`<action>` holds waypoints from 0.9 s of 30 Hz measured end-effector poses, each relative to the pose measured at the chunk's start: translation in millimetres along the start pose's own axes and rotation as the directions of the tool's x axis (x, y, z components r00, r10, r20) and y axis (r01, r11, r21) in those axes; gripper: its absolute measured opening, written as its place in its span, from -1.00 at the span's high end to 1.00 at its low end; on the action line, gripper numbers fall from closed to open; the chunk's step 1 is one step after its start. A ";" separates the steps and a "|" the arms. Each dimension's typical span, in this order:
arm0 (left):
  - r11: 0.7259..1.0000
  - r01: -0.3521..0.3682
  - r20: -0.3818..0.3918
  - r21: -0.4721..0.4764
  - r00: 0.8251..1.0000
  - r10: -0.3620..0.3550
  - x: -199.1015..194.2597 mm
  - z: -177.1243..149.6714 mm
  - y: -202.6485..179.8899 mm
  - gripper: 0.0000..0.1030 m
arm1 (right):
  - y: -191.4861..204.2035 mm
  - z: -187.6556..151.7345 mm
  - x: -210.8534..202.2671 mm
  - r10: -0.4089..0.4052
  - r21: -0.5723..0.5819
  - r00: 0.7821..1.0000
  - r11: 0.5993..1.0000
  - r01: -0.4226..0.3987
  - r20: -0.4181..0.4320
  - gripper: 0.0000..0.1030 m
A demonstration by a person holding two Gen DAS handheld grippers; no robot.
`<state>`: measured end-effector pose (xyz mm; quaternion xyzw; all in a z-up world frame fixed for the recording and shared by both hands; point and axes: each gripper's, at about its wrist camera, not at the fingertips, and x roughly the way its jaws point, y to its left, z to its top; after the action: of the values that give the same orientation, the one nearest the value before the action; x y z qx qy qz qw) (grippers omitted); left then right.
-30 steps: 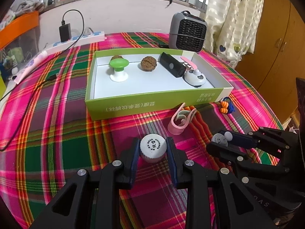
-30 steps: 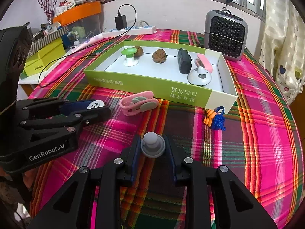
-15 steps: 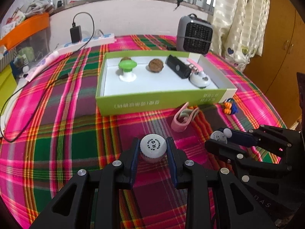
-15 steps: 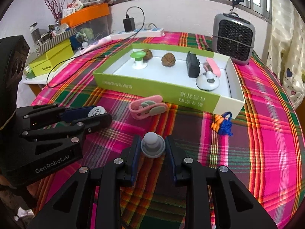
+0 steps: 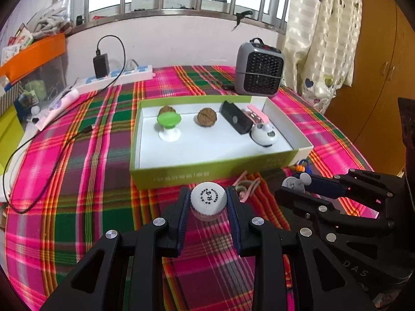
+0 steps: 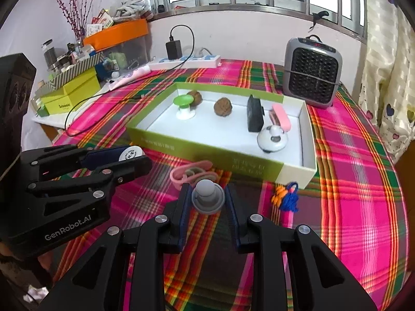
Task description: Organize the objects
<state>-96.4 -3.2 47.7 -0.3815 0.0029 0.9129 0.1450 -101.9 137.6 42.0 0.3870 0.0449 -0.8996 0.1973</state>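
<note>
My left gripper (image 5: 208, 203) is shut on a white bottle cap (image 5: 208, 199) and holds it above the plaid cloth in front of the green box (image 5: 207, 175). My right gripper (image 6: 207, 202) is shut on a grey knob (image 6: 207, 197), also raised, to the right of the left one. The box holds a green-topped stand (image 5: 169, 123), two walnuts (image 5: 206, 115), a black block (image 5: 236, 121), a pink clip (image 5: 256, 114) and a white round gadget (image 5: 264, 135). A pink clip (image 6: 190, 173) and an orange-blue knot (image 6: 285, 198) lie on the cloth before the box.
A grey heater (image 5: 258, 70) stands behind the box. A power strip with charger (image 5: 114, 76) and a black cable (image 5: 39, 155) lie at the back left. Yellow boxes and clutter (image 6: 71, 93) sit off the table's left edge. A curtain (image 5: 321, 39) hangs at the right.
Both grippers have risen and pulled back from the box with their objects still held; the box looks farther and lower in both views.
</note>
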 end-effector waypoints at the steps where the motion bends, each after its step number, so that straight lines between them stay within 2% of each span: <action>1: 1.000 -0.002 0.004 -0.003 1.000 0.002 0.2 1.9 0.7 0.50 | -0.7 1.5 -0.2 -0.001 0.000 1.000 1.000 0.001 0.003 0.47; 14: 1.000 -0.015 0.030 0.008 0.999 0.015 11.2 29.5 6.4 0.50 | -9.9 31.2 8.7 -0.007 -0.008 0.999 1.000 0.008 0.032 0.47; 18: 1.000 -0.017 0.029 -0.004 0.999 0.017 18.3 34.7 10.7 0.50 | -14.3 39.3 13.2 0.016 -0.007 0.999 1.000 -0.016 0.042 0.47; 27: 0.999 -0.032 0.018 -0.024 0.999 0.033 31.9 42.3 23.5 0.50 | -17.4 59.6 38.9 0.035 -0.026 0.999 0.999 -0.035 0.018 0.47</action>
<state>-153.4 -12.4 52.9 -0.3748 -0.0031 0.9186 0.1257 -173.3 127.2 54.5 0.3770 0.0477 -0.8988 0.2183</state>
